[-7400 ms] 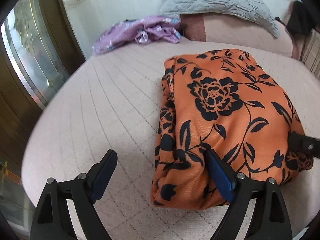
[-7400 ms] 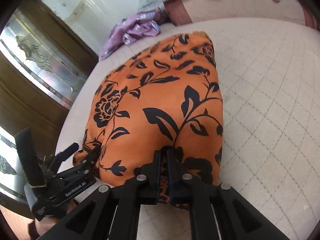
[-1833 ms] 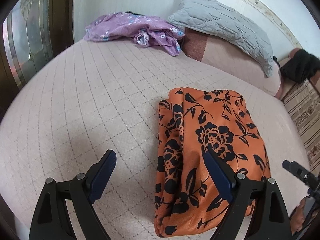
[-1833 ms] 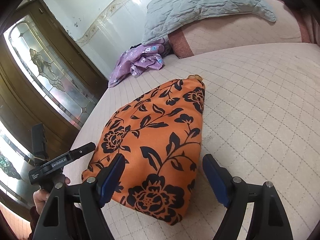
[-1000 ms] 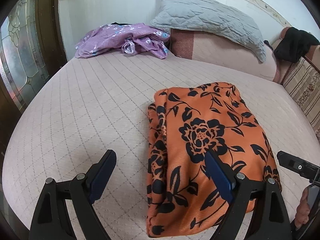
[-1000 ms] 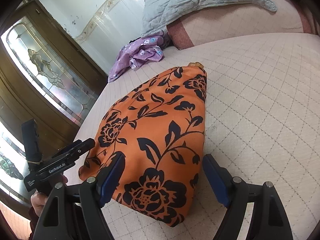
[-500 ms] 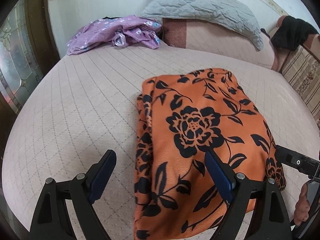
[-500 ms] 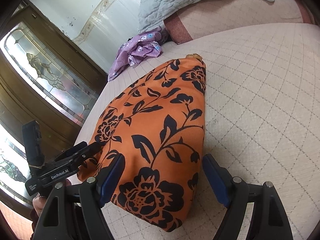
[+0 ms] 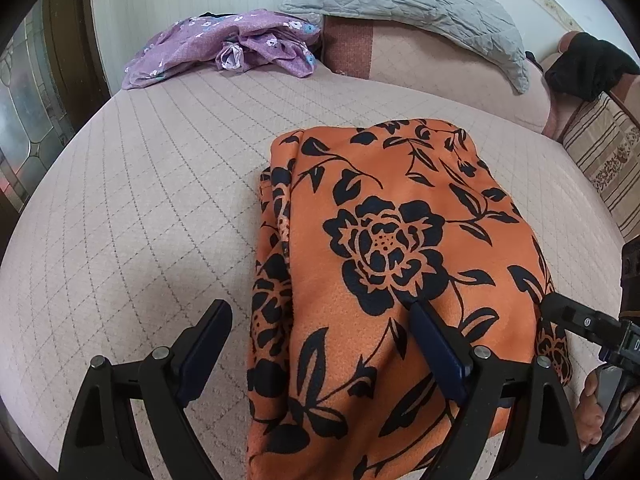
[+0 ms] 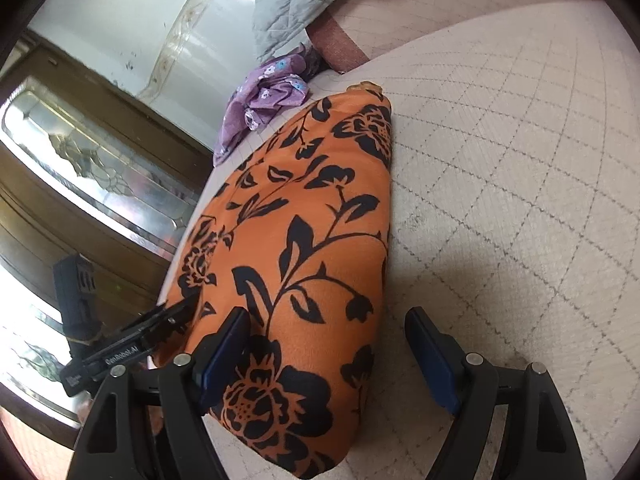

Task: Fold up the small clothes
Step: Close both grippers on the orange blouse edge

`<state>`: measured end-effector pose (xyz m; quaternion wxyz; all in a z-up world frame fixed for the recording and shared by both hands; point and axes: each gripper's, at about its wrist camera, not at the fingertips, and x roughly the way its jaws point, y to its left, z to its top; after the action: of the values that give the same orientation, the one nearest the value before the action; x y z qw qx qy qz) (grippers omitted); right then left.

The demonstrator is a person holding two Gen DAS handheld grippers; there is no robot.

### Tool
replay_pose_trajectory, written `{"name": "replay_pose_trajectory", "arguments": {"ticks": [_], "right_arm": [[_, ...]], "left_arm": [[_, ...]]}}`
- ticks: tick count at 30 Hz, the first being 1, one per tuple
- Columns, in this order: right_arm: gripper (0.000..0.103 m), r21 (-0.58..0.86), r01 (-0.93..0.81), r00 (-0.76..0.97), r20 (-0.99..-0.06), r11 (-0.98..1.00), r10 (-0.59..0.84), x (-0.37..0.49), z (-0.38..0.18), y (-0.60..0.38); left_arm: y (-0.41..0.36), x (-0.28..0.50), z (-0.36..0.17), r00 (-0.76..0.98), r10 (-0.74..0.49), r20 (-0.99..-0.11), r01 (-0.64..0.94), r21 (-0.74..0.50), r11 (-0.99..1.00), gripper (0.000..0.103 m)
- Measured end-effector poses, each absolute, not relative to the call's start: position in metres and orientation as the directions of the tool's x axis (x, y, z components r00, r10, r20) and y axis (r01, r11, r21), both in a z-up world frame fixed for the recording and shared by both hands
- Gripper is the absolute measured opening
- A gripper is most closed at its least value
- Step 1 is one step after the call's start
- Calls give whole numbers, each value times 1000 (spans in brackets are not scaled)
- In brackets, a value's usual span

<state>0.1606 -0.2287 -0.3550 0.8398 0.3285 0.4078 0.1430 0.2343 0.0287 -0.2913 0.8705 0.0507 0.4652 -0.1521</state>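
Left gripper [image 9: 320, 344]: jaws spread wide, holding nothing; its right finger [image 9: 436, 348] lies over the near left part of the folded orange floral garment [image 9: 392, 264], its left finger over bare mattress [image 9: 132, 200]. Right gripper [image 10: 328, 354]: jaws equally wide, empty, straddling the garment's near right edge. The garment lies folded flat on the quilted mattress. Beyond it, at the mattress's far left corner, a crumpled purple floral garment [image 9: 224, 44]; beside that, a grey quilted pillow [image 9: 404, 0].
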Motion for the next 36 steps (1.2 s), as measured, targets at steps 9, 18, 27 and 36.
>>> {"name": "replay_pose_trajectory", "arguments": {"ticks": [9, 18, 27, 36], "right_arm": [[82, 724, 15, 600, -558, 689, 573, 186, -360, -225], [83, 731, 41, 585, -570, 681, 577, 210, -364, -218], [81, 732, 50, 568, -580, 680, 583, 227, -365, -214], [72, 715, 47, 560, -597, 698, 574, 231, -366, -210]], "left_arm": [[30, 239, -294, 480, -264, -836, 323, -111, 940, 91], [36, 244, -302, 427, -322, -845, 311, -196, 930, 91], [37, 244, -304, 427, -323, -845, 312, -197, 929, 91], [37, 248, -308, 393, -388, -834, 337, -262, 904, 83]]}}
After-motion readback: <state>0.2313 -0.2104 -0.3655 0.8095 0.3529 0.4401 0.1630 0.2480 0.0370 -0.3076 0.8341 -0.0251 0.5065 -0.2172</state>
